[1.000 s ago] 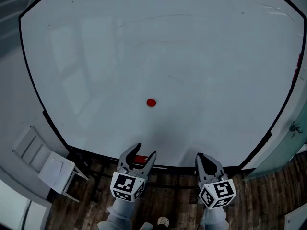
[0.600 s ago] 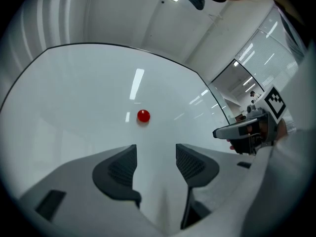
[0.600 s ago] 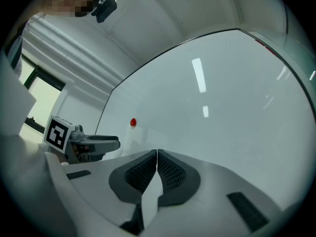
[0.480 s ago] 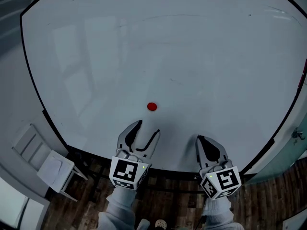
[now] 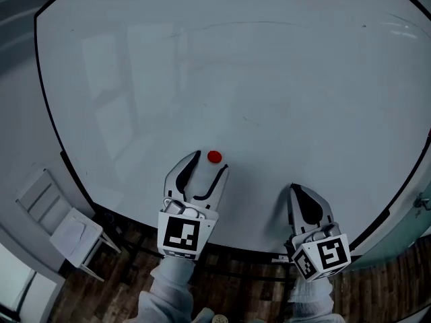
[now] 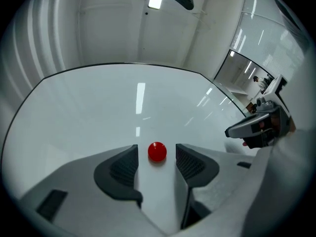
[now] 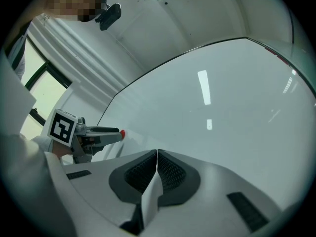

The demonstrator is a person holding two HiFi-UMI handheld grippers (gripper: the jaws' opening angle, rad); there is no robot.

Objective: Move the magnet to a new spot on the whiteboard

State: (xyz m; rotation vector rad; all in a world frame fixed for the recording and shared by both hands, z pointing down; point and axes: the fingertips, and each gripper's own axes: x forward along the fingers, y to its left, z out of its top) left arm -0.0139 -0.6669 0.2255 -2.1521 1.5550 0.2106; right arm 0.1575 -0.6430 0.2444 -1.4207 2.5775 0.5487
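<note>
**left tongs open around the red magnet, right tongs closed**

at the far left of the head view a small white chair (image 5: 67,237) stands on the dark wooden floor (image 5: 236,274), beside the black edge of the whiteboard (image 5: 269,99). the board is large and white and it fills most of the picture. its surface is bare except for some light reflections and the magnet.

more to the right comes the left gripper (image 5: 210,163), low in the picture, with its jaws pointing at the board. the marker cube (image 5: 180,233) sits at its back, above a grey sleeve. the jaws are apart. in the left gripper view the red magnet (image 6: 157,151) is just between the two jaw tips. a narrow strip of white board shows on each side of it, so neither pad touches it. the magnet is small, round and flat against the board, in the lower middle part of the surface, not far from the bottom edge.

to the right of it, well apart from the magnet, is the right gripper (image 5: 295,190), also near the bottom edge of the board and pointing at it. in the right gripper view its two jaws are pressed together with nothing between them. the same view shows the left gripper at the left side, with a small bit of red at its tip.
</note>
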